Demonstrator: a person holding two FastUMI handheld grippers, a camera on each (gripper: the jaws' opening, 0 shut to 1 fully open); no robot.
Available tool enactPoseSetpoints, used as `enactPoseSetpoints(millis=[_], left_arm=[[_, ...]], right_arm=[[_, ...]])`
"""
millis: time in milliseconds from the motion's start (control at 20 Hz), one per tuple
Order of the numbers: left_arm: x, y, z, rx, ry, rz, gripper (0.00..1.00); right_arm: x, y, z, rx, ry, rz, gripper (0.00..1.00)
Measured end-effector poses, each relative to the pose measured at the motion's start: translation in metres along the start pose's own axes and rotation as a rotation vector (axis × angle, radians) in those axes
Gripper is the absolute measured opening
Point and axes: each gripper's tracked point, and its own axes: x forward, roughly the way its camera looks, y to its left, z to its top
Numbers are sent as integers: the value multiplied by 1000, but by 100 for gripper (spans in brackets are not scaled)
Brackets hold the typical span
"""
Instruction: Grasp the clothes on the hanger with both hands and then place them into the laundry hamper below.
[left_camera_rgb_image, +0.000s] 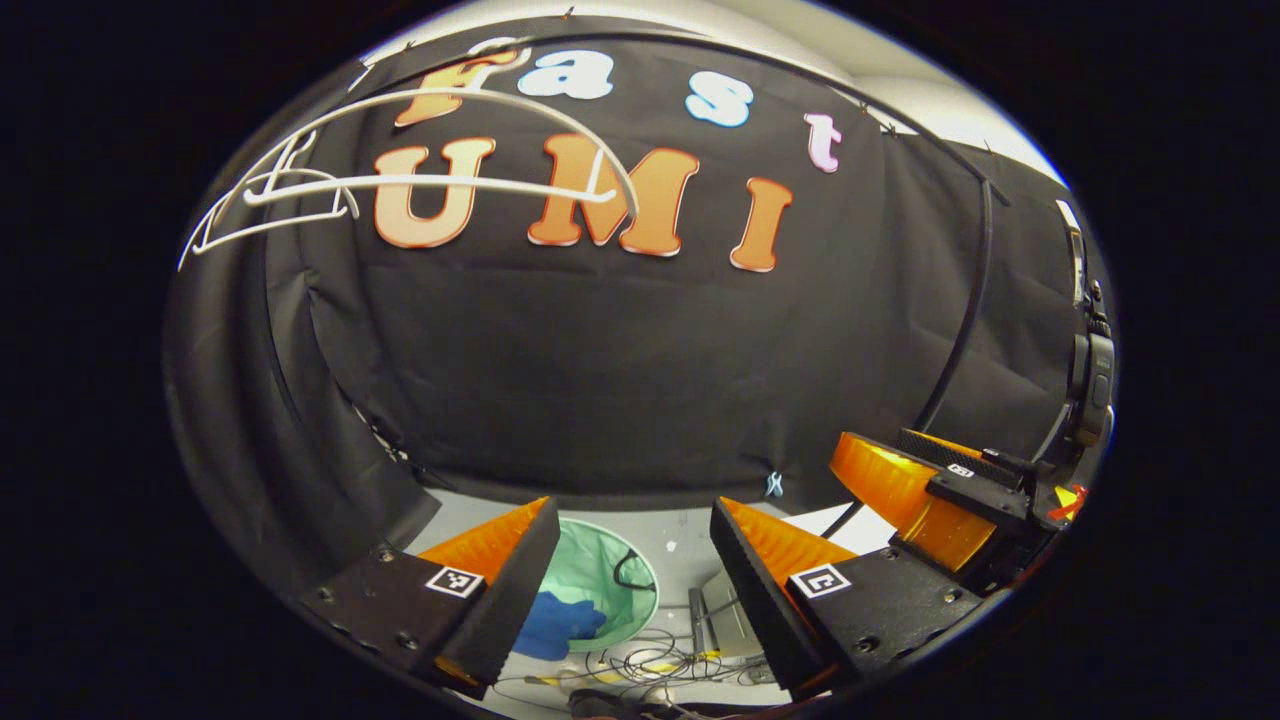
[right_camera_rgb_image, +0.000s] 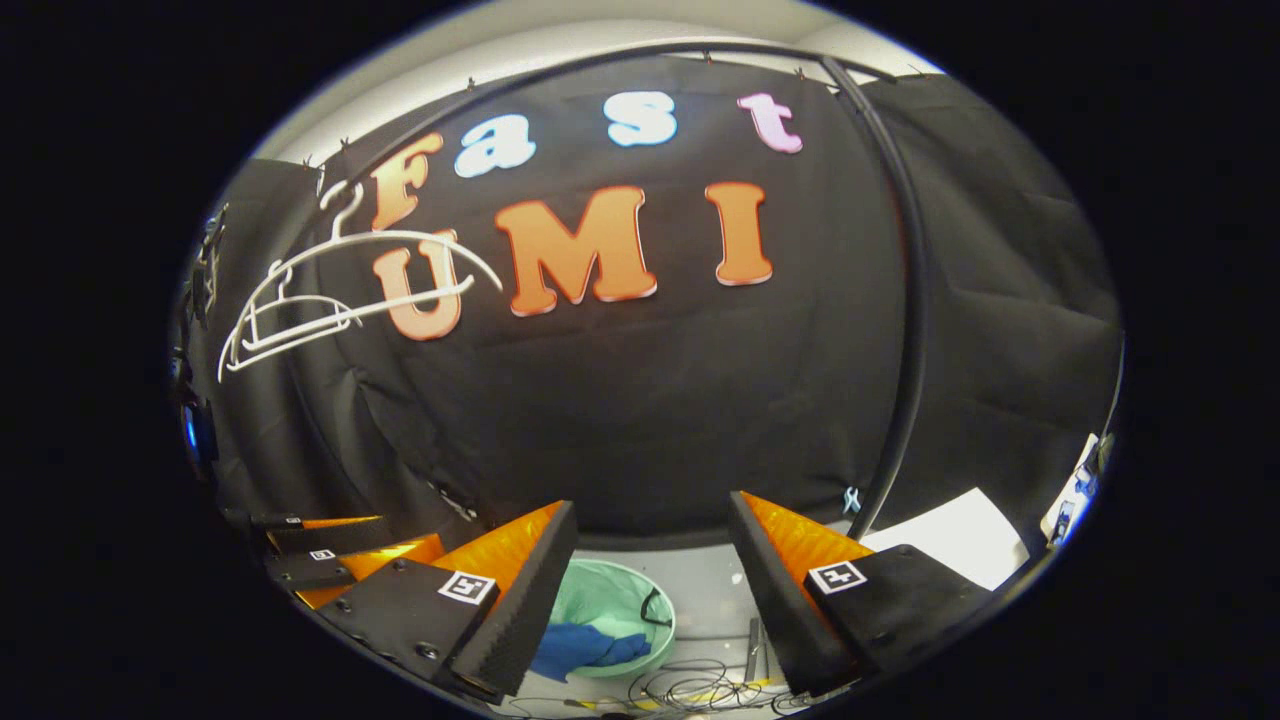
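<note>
A bare white hanger (left_camera_rgb_image: 420, 185) hangs at the upper left of the left gripper view, and the hanger (right_camera_rgb_image: 330, 290) sits at the left in the right gripper view. Below on the floor stands a round green hamper (left_camera_rgb_image: 600, 585) with a blue garment (left_camera_rgb_image: 560, 625) lying in it; the hamper (right_camera_rgb_image: 610, 610) and garment (right_camera_rgb_image: 585, 648) also appear in the right gripper view. My left gripper (left_camera_rgb_image: 635, 585) is open and holds nothing, high above the hamper. My right gripper (right_camera_rgb_image: 650, 590) is open too, with nothing between its fingers. Each gripper appears beside the other: the right gripper (left_camera_rgb_image: 940, 495), the left gripper (right_camera_rgb_image: 340, 565).
Loose cables (left_camera_rgb_image: 650, 670) and a grey metal foot (left_camera_rgb_image: 725, 620) lie on the pale floor by the hamper. A black frame pole (right_camera_rgb_image: 905, 330) runs down the right side. A white sheet (right_camera_rgb_image: 950, 535) lies on the floor at right.
</note>
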Motion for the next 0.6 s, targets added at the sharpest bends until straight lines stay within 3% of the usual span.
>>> enactPoseSetpoints(millis=[200, 400, 600], left_arm=[[-25, -13, 46, 44, -187, 22, 95], [-44, -21, 68, 8, -263, 12, 95], [-49, -22, 78, 7, -296, 46, 92]], right_arm=[[-26, -6, 51, -38, -139, 1, 96], [-53, -24, 75, -89, -212, -7, 89], [-71, -39, 84, -69, -243, 8, 92]])
